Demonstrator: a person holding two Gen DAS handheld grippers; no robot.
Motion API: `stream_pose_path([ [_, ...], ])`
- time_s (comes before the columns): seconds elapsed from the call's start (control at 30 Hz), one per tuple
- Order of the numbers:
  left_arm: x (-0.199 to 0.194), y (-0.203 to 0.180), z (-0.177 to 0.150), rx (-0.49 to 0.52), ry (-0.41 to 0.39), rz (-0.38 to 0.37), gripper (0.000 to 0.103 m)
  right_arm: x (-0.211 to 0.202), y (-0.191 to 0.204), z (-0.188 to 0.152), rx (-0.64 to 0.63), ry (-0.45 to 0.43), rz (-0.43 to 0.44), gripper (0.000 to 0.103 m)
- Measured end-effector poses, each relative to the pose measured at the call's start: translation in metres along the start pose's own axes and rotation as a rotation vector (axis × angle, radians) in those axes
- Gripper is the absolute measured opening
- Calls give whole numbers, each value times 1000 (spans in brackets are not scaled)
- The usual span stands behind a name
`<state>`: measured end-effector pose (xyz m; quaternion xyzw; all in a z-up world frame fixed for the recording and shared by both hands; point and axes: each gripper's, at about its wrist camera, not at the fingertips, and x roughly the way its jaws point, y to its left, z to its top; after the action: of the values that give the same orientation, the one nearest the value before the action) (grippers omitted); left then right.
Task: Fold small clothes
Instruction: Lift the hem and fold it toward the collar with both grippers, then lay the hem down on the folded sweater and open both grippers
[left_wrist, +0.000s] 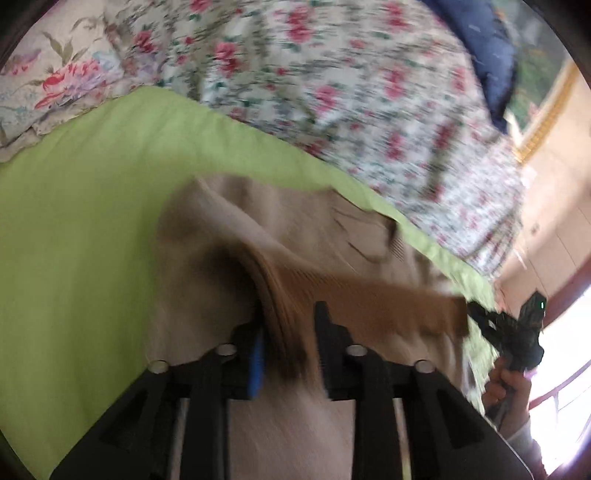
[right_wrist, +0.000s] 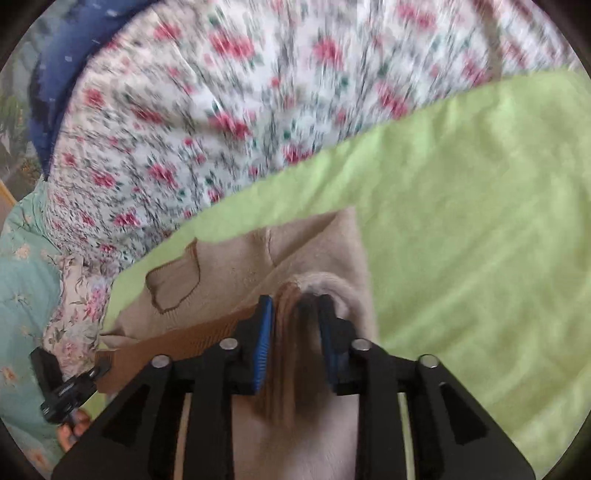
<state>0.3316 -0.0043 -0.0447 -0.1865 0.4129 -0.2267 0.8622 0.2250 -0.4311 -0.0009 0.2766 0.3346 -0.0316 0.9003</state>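
Observation:
A small beige knitted sweater (left_wrist: 295, 229) with a brown ribbed hem (left_wrist: 388, 302) lies on a light green cloth (left_wrist: 81, 221). My left gripper (left_wrist: 290, 332) is shut on one end of the hem, lifted off the cloth. My right gripper (right_wrist: 295, 321) is shut on the other end of the hem (right_wrist: 192, 339); the beige sweater (right_wrist: 229, 266) hangs ahead of it, a brown outlined motif (right_wrist: 173, 284) on its front. The right gripper shows at the right in the left wrist view (left_wrist: 513, 328), the left gripper at the lower left in the right wrist view (right_wrist: 70, 391). Both views are motion-blurred.
The green cloth (right_wrist: 461, 221) covers a bed with a floral quilt (left_wrist: 332, 85) behind it. A dark blue fabric (left_wrist: 491, 55) lies at the far edge, also in the right wrist view (right_wrist: 62, 66). A teal floral cover (right_wrist: 22, 280) lies to the left.

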Motion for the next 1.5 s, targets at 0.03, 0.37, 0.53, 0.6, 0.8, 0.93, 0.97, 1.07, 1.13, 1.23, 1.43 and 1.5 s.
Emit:
stream_pose_path([
  [0.03, -4, -10, -12, 20, 15, -23, 31, -9, 4, -5, -20, -9, 12, 29],
  [0.37, 53, -45, -25, 113, 184, -26, 22, 42, 82, -61, -473, 305, 14, 29],
  [0.53, 58, -10, 41, 42, 78, 157, 26, 60, 51, 3, -298, 150, -111, 29],
  [0.6, 46, 7, 63, -22, 20, 169, 26, 52, 36, 24, -183, 74, -104, 29],
  [0.8, 4, 16, 55, -40, -54, 183, 42, 10, 32, 28, -121, -22, -77, 32],
  [0.93, -26, 8, 2, -66, -32, 108, 42, -9, 40, -6, -138, 9, -32, 35],
  [0.97, -32, 2, -12, -71, -26, 88, 42, -13, 41, -17, -140, 24, -22, 35],
  [1.07, -49, -15, -59, -73, -9, 38, 42, -22, 45, -53, -147, 66, 12, 35],
  [1.13, -56, -25, -85, -79, 8, 12, 45, -32, 48, -79, -148, 88, 38, 35],
  [1.23, -63, -35, -117, -103, 31, -7, 50, -40, 50, -106, -134, 113, 61, 36],
  [1.43, -61, -32, -154, -180, 54, -6, 54, -61, 51, -143, -81, 128, 99, 40],
  [1.5, -58, -28, -156, -205, 50, -8, 54, -66, 52, -149, -69, 128, 103, 41],
])
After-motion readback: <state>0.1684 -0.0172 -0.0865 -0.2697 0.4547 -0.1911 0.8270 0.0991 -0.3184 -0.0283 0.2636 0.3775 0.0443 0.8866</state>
